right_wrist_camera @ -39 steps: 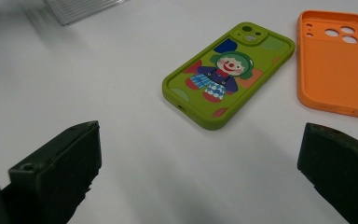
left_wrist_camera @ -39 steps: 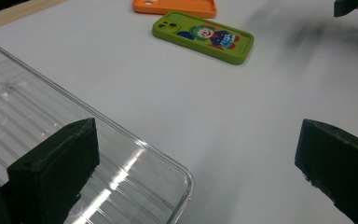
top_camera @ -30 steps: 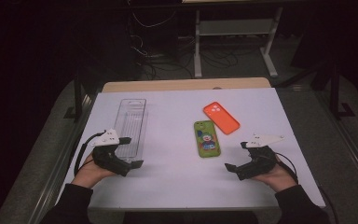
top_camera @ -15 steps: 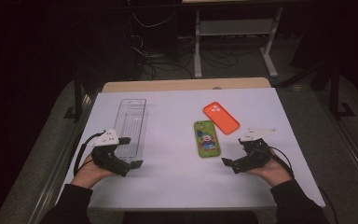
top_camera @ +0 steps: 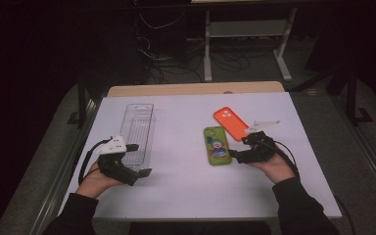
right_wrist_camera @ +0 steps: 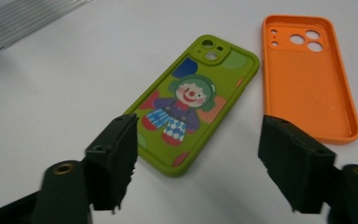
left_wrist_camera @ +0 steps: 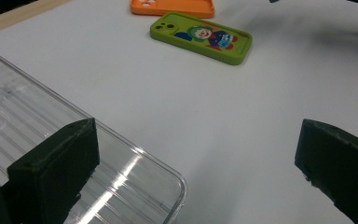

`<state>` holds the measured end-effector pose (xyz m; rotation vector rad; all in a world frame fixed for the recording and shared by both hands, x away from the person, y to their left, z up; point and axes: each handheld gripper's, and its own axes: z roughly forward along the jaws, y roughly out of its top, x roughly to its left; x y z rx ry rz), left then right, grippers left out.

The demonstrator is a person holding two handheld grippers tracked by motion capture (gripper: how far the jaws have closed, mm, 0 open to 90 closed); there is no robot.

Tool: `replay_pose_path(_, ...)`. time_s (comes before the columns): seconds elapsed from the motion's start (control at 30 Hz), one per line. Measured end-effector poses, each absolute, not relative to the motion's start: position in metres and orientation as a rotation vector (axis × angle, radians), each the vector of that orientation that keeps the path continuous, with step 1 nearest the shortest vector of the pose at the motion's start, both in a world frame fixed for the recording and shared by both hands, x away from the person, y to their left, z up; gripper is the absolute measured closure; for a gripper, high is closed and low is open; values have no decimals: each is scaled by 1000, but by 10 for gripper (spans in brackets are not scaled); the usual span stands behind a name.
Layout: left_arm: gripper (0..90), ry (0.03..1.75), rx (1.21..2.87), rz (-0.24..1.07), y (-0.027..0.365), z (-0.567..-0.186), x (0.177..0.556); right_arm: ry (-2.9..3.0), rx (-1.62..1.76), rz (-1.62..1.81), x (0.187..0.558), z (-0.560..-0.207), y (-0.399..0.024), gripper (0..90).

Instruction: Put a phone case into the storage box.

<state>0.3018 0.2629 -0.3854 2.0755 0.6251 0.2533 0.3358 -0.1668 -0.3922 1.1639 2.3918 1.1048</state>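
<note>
On the white worktop the right hand-held gripper sits just beside the green case, at the case's near right corner, with the person's right hand behind it. In the right gripper view its two black jaws stand apart with nothing pressed between them: the green case lies flat ahead, its near end reaching in between the jaws but clear of both pads, so the gripper is open; its jaws have just been closing, with no grip made on anything. The green case lies near the middle of the worktop, printed side up, showing a clown figure, camera cutout at the far end. The orange case lies just beyond and to the right of it, hollow side up, the two close together but whether they touch I cannot tell; in the right gripper view the orange case lies to the right of the green one. The left hand-held gripper rests at the near end of the clear tray on the left of the worktop. In the left gripper view its jaws are wide apart and open, the left jaw over the tray's rim and the right jaw over bare worktop, gripping nothing.
</note>
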Motion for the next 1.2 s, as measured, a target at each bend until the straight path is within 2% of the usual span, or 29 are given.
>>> replay_pose_path(0.23, 0, 632, 2073, 257, 266, -385, 302, 2390, 1244, 1055, 356, -392, -158, 495)
replay_pose_path(0.47, 0, 649, 2064, 248, 266, -386, 301, 2391, 1278, 963, 380, -398, -147, 755)
replay_pose_path(0.63, 0, 638, 2065, 256, 266, -387, 301, 2400, 1277, 926, 394, -405, -140, 872)
replay_pose_path(1.2, 0, 630, 2063, 243, 265, -388, 302, 2391, 1315, 842, 429, -421, -132, 881)
